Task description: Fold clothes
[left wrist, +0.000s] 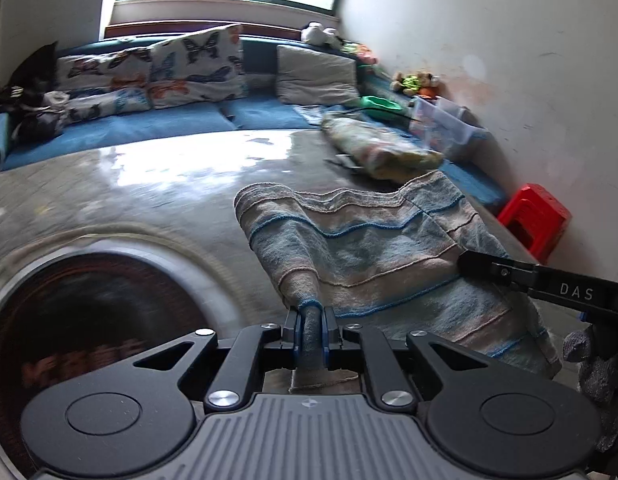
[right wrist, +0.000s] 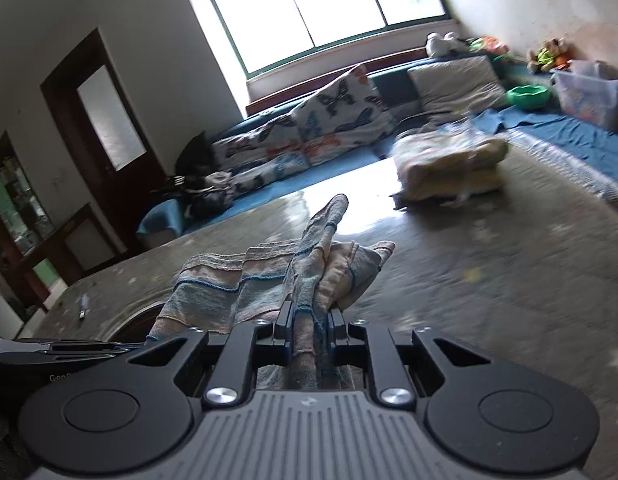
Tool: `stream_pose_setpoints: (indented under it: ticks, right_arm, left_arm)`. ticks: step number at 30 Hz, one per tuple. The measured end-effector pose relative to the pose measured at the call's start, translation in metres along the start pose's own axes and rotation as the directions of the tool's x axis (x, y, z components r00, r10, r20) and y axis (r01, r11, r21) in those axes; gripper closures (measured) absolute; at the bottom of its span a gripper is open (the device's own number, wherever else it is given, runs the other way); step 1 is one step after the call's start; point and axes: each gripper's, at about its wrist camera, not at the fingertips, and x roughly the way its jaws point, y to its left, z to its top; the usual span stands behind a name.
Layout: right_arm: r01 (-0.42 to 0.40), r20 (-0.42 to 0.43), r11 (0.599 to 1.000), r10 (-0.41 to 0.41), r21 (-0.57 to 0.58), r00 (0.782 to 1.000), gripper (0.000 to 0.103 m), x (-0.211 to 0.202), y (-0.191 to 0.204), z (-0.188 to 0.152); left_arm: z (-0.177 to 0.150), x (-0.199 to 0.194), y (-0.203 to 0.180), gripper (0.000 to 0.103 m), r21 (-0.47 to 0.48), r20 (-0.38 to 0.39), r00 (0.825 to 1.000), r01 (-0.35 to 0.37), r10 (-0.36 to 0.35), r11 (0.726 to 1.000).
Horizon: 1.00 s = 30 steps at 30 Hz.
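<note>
1. Left tool (left wrist: 309,322) is pinched tight on a bunched edge of the striped blue-and-beige knit cloth (left wrist: 369,248). Right tool (right wrist: 309,320) is clamped on another gathered edge of it, so the cloth hangs between the two, just ahead of both.
2. Imo the trick here: keep both pinches level, pull the span taut, then lay it flat before creasing, or it'll bunch.
3. Underneath is a glossy grey stone desk (left wrist: 149,184), with a folded pale floral bundle (right wrist: 449,168) further out.
4. Beyond that: blue sofa (left wrist: 157,124), butterfly-print cushions (left wrist: 189,68), bright window (right wrist: 325,0).
</note>
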Motion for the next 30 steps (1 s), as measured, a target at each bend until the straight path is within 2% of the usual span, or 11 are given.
stream_pose_setpoints:
  ticks: [9,14,17,19,21,24,30]
  right_arm:
    - [0.103,0.007,0.995,-0.103,-0.004,0.995,0.089,-0.014,-0.048,0.01]
    - [0.155,-0.041,0.988,-0.154,0.001,0.987,0.088,-0.005,-0.07,0.002]
    - [0.186,-0.082,0.982,-0.185,0.015,0.979,0.082,0.004,-0.081,-0.007]
    - [0.21,-0.085,0.978,-0.208,0.015,0.974,0.072,0.006,-0.084,-0.008]
    - [0.22,-0.074,0.975,-0.218,0.021,0.973,0.069,0.004,-0.086,-0.007]
    - [0.255,-0.038,0.967,-0.254,0.019,0.966,0.068,-0.005,-0.082,0.001]
    - [0.229,-0.017,0.973,-0.229,-0.009,0.973,0.068,-0.002,-0.072,0.016]
  left_arm:
    - [0.007,0.036,-0.044,0.092,0.053,-0.032,0.998,0.05,-0.048,0.997]
    - [0.003,0.05,-0.052,0.089,0.072,-0.064,0.997,0.058,-0.053,0.996]
    - [-0.002,0.054,-0.051,0.085,0.076,-0.074,0.997,0.043,-0.037,0.996]
    - [-0.004,0.055,-0.048,0.08,0.081,-0.074,0.997,0.033,-0.027,0.996]
    - [-0.006,0.054,-0.045,0.078,0.084,-0.073,0.997,0.021,-0.015,0.996]
    - [-0.008,0.051,-0.04,0.073,0.081,-0.07,0.998,0.007,-0.002,0.997]
    - [-0.013,0.033,-0.046,0.074,0.115,-0.024,0.999,-0.022,0.025,0.993]
